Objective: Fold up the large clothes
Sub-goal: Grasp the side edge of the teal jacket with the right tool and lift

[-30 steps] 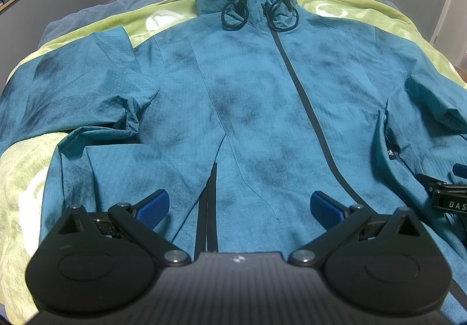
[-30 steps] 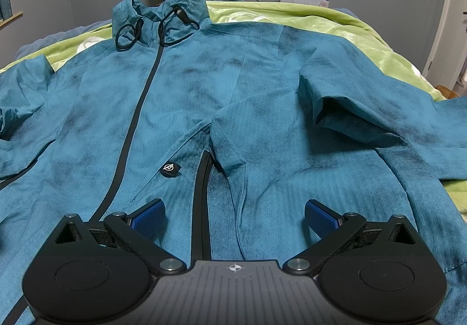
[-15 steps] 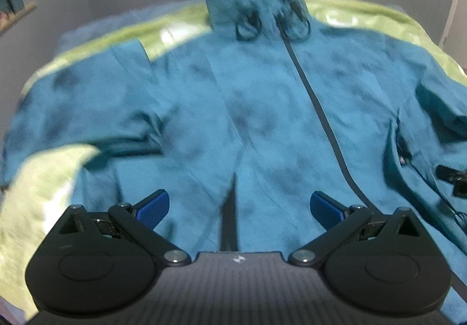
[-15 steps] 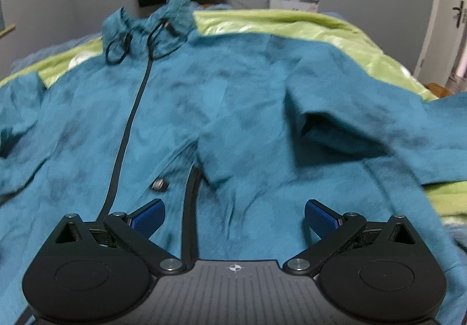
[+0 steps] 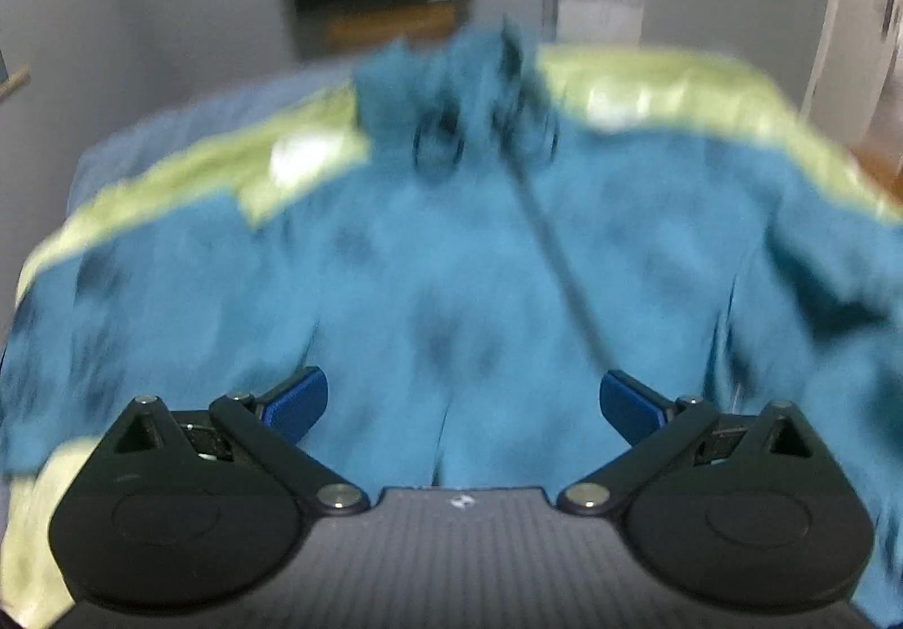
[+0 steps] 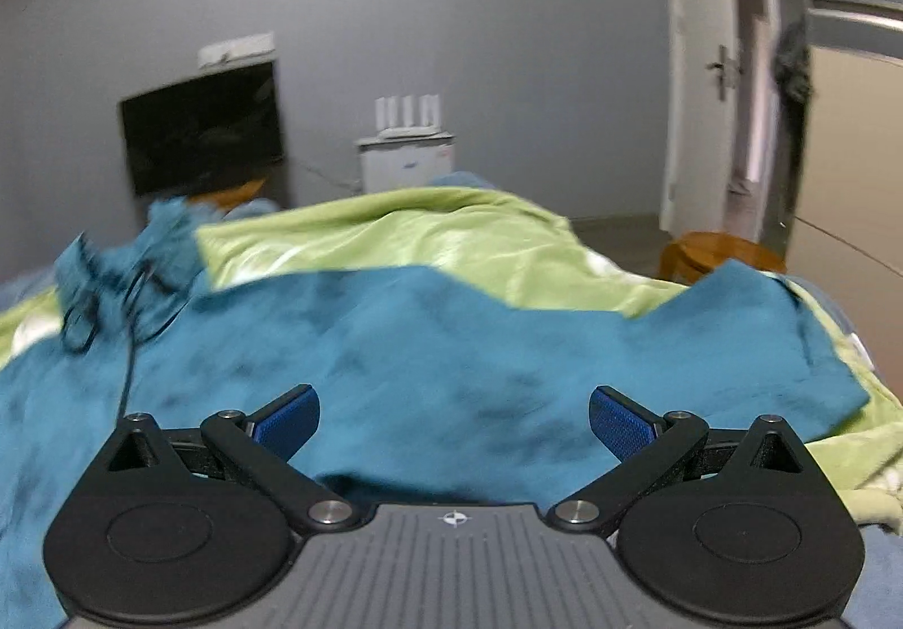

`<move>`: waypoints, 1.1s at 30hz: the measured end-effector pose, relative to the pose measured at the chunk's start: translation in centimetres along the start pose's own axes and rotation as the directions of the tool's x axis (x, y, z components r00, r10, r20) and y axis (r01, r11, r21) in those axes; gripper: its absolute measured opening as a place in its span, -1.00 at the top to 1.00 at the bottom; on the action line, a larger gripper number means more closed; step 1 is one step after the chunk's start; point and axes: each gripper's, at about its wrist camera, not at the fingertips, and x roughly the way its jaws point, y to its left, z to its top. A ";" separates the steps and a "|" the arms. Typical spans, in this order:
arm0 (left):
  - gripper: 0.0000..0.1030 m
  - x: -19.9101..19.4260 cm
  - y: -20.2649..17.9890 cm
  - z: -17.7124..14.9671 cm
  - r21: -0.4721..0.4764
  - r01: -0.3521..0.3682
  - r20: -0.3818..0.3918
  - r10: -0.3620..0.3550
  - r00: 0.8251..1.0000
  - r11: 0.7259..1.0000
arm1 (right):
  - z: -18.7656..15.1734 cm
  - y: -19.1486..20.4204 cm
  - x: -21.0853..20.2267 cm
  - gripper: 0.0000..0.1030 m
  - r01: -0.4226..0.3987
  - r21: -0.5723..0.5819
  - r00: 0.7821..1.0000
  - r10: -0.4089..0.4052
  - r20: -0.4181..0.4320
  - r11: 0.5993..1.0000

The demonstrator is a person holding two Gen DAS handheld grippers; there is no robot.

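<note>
Left gripper (image 5: 463, 397) and right gripper (image 6: 451, 417) fingers wide apart, holding nothing, hovering over teal jacket (image 5: 440, 290) spread front-up on green blanket (image 6: 429, 239). Heavy blur in both views. Risk: pinching two layers or snagging zipper (image 5: 556, 262), dragging jacket crooked.

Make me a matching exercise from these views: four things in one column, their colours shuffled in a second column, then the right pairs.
Things:
1. jacket
2. blanket
3. screen on the wall
4. door

Colours:
A. black
B. white
C. teal blue
D. light green

Pairs: 1-C, 2-D, 3-A, 4-B
</note>
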 end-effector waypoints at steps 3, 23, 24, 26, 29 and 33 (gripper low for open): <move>-1.00 1.1 -1.4 1.1 0.040 -0.046 0.081 0.042 0.996 0.998 | 2.0 -4.5 0.0 -1.00 0.030 0.101 1.000 -0.030 -0.003 0.994; -1.00 7.2 -1.0 -6.7 -0.012 0.175 -0.081 -0.176 0.981 0.984 | 0.0 -27.3 4.1 -0.16 0.291 0.534 0.956 -0.214 -0.202 0.794; -1.00 7.3 -1.0 -6.6 -0.009 0.172 -0.084 -0.172 0.982 0.985 | -0.3 -27.2 4.6 -0.16 0.294 0.550 0.954 -0.208 -0.214 0.782; -1.00 7.3 -1.1 -6.5 -0.006 0.163 -0.083 -0.163 0.983 0.987 | -0.8 -27.7 5.2 -0.16 0.303 0.572 0.951 -0.202 -0.234 0.762; -1.00 7.2 -1.0 -6.4 -0.013 0.165 -0.074 -0.165 0.983 0.986 | -1.3 -28.3 6.4 -0.17 0.287 0.591 0.957 -0.194 -0.217 0.754; -1.00 7.1 -0.8 -6.5 -0.016 0.170 -0.064 -0.170 0.983 0.985 | -1.8 -29.1 7.8 0.23 0.256 0.630 0.967 -0.190 -0.172 0.733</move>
